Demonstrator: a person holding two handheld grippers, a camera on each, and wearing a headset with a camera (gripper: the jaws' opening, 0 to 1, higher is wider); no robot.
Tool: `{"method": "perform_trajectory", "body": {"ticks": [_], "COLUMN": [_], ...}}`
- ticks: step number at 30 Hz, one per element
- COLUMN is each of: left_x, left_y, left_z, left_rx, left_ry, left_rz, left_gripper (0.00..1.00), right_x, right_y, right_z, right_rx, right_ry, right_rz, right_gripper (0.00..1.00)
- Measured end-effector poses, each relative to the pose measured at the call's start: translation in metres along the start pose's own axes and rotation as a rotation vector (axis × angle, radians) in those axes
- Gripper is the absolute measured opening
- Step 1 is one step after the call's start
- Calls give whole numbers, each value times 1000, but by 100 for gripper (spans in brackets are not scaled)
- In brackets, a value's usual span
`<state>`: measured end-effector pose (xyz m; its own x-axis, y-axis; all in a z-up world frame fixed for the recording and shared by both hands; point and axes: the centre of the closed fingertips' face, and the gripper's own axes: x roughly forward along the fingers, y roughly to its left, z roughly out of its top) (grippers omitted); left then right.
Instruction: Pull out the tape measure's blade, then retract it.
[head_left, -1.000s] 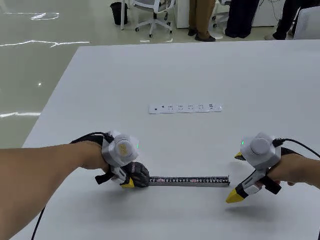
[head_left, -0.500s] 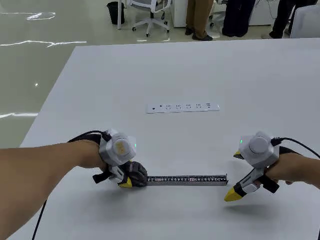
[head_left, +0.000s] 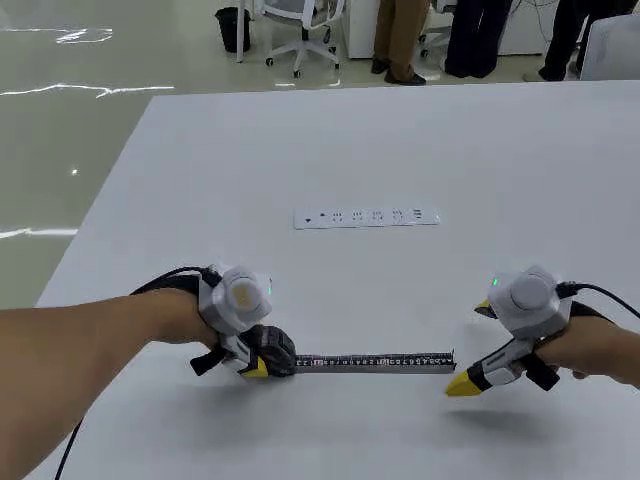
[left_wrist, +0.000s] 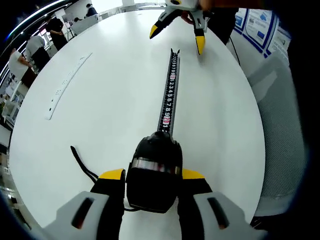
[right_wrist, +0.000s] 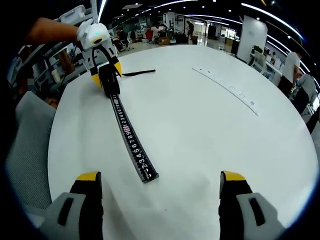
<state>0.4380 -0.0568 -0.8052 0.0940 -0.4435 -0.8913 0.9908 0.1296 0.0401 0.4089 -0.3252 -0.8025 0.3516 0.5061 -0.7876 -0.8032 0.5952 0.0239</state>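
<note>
A power strip (head_left: 366, 216) lies on the white table (head_left: 520, 160), well beyond both grippers. The left gripper (left_wrist: 152, 175) is clamped on the tape measure (left_wrist: 155, 150). Its blade (head_left: 375, 362) reaches to the right gripper (right_wrist: 160, 176), whose jaws stand wide apart around the tip without touching it. Compared with one second before, the blade length and both grippers look unchanged.

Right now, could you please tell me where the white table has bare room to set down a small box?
Bare beyond the white power strip, and between it and the numbered blade. Crowded: the near edge, where the left gripper holds the black tape measure and the right gripper stands open.
</note>
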Motion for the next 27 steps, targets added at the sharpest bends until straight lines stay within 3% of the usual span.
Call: {"method": "perform_trajectory", "body": {"ticks": [4, 5, 6, 8, 9, 11, 14, 17, 18, 19, 20, 22, 23, 27], "left_x": [-15, -20, -25, -35, -43, -53, -65, -74, -77, -82, -84, -88, -90, -97], "left_y": [11, 11, 11, 19, 23, 29, 26, 21, 19, 16, 15, 9, 12, 4], "left_z": [3, 8, 10, 7, 9, 7, -8, -23, -27, -30, -34, -42, -46, -51], "left_rx": [-80, -121, -150, -215, -236, -290, -287, -348, -364, -392, -406, -441, -443, -463], "left_ry": [-68, -130, -165, -208, -259, -313, -318, -347, -356, -380, -382, -393, -398, -428], "left_rz": [64, 74, 78, 146, 182, 251, 304, 321, 323, 334, 338, 334, 339, 351], "left_gripper": [55, 57, 58, 63, 68, 84, 91, 99, 99, 99, 99, 99, 99, 99], "right_x": [-9, -12, -13, -17, -21, -25, -32, -42, -44, -48, -51, -51, -52, -58], "right_y": [2, -1, -2, 0, 1, 4, 4, 8, 7, 6, 7, 9, 11, 13], "right_z": [6, 5, 6, 3, 4, 2, -5, -8, -7, 0, 0, -7, -7, -9], "right_rx": [29, 61, 59, 76, 85, 107, 125, 137, 141, 130, 124, 155, 153, 164], "right_ry": [-48, -61, -79, -91, -115, -130, -149, -166, -184, -242, -251, -221, -229, -233], "right_rz": [-31, -71, -82, -91, -101, -106, -122, -147, -157, -174, -179, -179, -179, -194], "right_gripper": [100, 100, 100, 100, 100, 100, 100, 100, 100, 100, 100, 100, 100, 100]}}
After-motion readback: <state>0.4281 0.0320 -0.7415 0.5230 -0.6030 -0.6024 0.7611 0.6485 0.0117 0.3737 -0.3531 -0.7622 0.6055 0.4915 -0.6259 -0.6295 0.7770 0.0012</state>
